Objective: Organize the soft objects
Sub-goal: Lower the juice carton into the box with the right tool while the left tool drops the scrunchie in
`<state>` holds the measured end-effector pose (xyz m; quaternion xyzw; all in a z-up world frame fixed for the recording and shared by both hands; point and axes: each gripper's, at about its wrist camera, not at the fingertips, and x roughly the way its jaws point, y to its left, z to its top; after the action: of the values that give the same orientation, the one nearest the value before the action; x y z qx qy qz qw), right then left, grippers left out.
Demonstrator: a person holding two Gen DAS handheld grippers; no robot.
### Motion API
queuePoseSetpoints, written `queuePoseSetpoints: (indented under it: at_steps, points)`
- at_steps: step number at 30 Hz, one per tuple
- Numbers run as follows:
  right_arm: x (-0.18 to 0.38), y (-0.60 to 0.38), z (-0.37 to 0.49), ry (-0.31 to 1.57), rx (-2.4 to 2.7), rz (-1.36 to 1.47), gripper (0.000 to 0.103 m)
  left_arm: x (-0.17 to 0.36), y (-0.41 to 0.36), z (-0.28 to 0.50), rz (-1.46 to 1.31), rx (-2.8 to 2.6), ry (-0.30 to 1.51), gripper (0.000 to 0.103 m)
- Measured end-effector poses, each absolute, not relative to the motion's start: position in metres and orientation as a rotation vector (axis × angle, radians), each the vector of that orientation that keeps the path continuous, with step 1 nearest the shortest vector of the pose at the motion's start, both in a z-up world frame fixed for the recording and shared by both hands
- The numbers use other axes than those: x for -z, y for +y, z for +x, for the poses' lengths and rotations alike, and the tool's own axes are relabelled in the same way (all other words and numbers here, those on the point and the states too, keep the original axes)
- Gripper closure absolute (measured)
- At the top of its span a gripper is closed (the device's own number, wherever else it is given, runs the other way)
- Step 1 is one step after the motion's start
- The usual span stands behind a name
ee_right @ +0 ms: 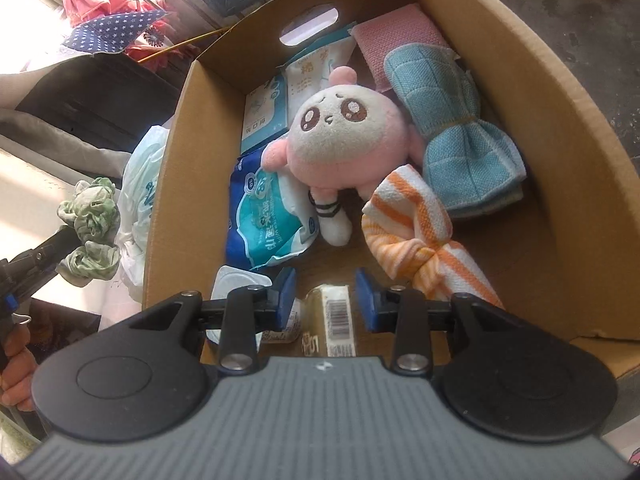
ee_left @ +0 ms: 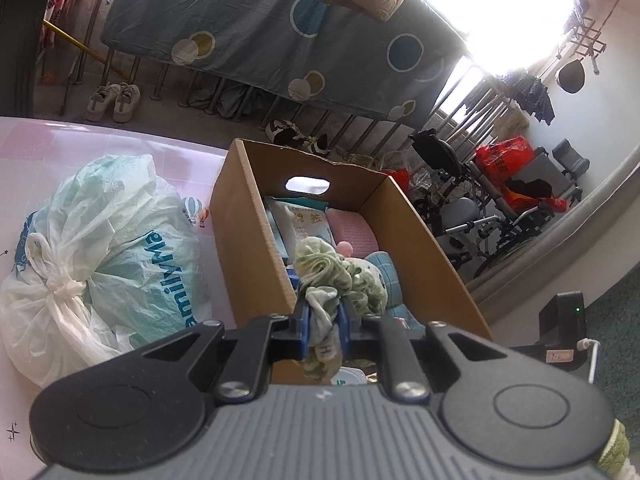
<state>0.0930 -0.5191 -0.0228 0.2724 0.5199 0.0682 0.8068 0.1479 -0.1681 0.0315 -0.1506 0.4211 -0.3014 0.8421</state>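
My left gripper [ee_left: 322, 312] clenches a green cloth [ee_left: 340, 276], seemingly outside the cardboard box [ee_right: 168, 184] at left of frame; my right gripper [ee_right: 325, 298] hangs released inside it.

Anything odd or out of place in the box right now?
Mostly soft goods, but a barcoded hard packet and a white plastic cup lie at the cardboard box's near end, under the open right hand-held gripper. They don't look soft.

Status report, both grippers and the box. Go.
Left gripper shut on green scrunchie, beside the cardboard box. Right gripper open, empty, inside the box. Pink plush fills the middle.
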Motion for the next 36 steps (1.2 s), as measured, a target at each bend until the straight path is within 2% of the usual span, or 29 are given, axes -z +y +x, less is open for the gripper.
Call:
queuePoseSetpoints:
  at_steps: [11,14,16,17,18,20,22,24,28,36]
  points:
    - [-0.036,-0.582,0.029,0.812,-0.099,0.737,0.070,-0.031,-0.271,0.153,-0.188,0.796,0.951,0.087]
    - [-0.054,-0.599,0.001,0.730,-0.058,0.763,0.067,-0.024,-0.315,0.157,-0.158,0.837,0.998,0.087]
    - [-0.065,-0.608,-0.018,0.682,-0.023,0.769,0.059,-0.016,-0.345,0.158,-0.109,0.859,1.026,0.083]
    - [-0.068,-0.612,-0.027,0.661,-0.007,0.772,0.057,-0.010,-0.359,0.157,-0.071,0.854,1.034,0.078]
    - [-0.071,-0.615,-0.035,0.646,0.007,0.773,0.054,-0.004,-0.373,0.154,-0.026,0.850,1.030,0.068]
    - [-0.073,-0.620,-0.051,0.628,0.038,0.777,0.050,0.006,-0.389,0.147,0.058,0.818,1.016,0.057]
    - [-0.072,-0.621,-0.068,0.622,0.066,0.789,0.047,0.009,-0.388,0.140,0.058,0.813,1.015,0.052]
    - [-0.071,-0.621,-0.082,0.613,0.079,0.801,0.045,0.008,-0.379,0.137,0.027,0.819,1.020,0.042]
    - [-0.073,-0.609,-0.103,0.584,0.105,0.783,0.036,-0.013,-0.347,0.129,0.004,0.774,0.985,0.036]
    - [-0.099,-0.550,-0.122,0.522,0.151,0.598,0.012,-0.062,-0.250,0.089,0.087,0.620,0.770,0.001]
